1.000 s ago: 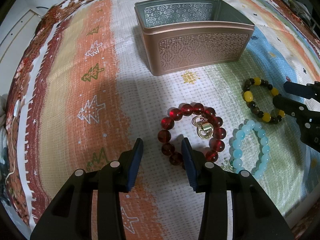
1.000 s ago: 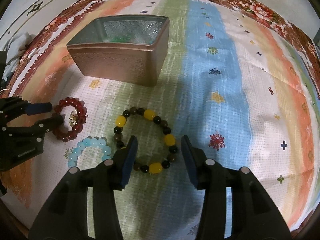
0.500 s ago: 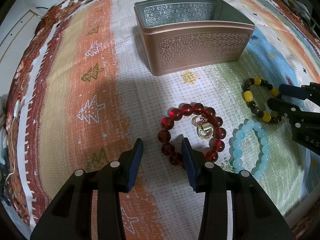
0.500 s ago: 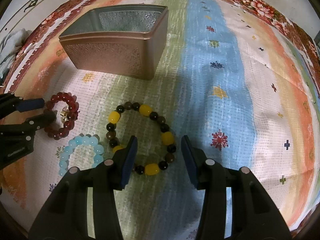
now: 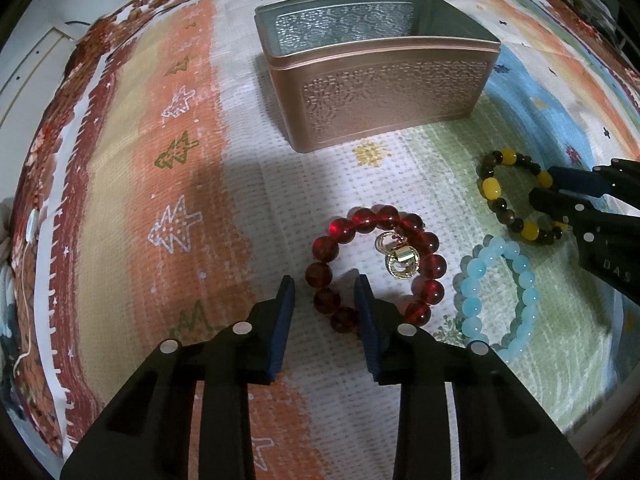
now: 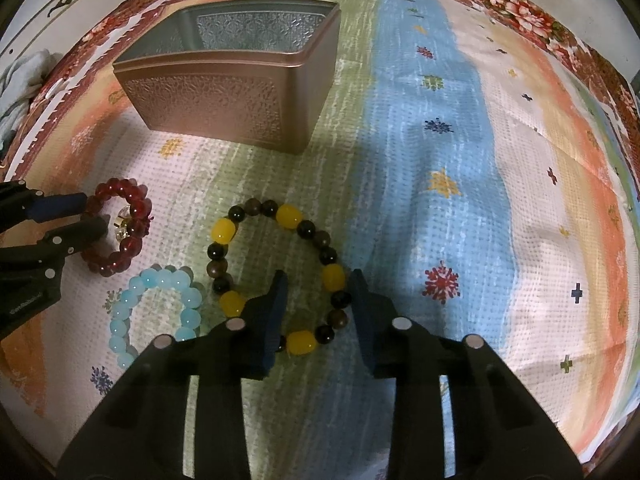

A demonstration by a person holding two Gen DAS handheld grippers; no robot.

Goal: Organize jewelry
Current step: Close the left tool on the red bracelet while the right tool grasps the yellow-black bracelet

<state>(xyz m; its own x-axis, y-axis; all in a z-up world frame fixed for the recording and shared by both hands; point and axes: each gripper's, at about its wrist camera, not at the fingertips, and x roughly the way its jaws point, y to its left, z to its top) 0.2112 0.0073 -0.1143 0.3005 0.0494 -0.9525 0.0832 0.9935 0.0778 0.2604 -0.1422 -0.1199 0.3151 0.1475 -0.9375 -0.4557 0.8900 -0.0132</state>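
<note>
Three bead bracelets lie near one another on the striped cloth (image 6: 460, 200), before the open metal tin (image 5: 384, 80). Red bracelet (image 5: 376, 264): left tongs (image 5: 324, 280) spread, straddling its near edge. Yellow-and-dark bracelet (image 6: 276, 276): right tongs (image 6: 318, 276) spread around its near side. Pale blue bracelet (image 6: 158, 312) lies between them, untouched.

Both wrist views look down closely, sharing the tin (image 5: 380, 80) and bracelets.

I count three beaded bracelets on the striped patterned cloth (image 6: 460, 168): one dark red glass-bead bracelet (image 5: 374, 268), one pale blue bead bracelet (image 5: 500, 292) and one yellow-and-dark-brown bead bracelet (image 6: 276, 276). I see one open rose-gold embossed metal tin (image 5: 384, 92), and one small gold ring charm (image 5: 400, 260) inside the red loop.
</note>
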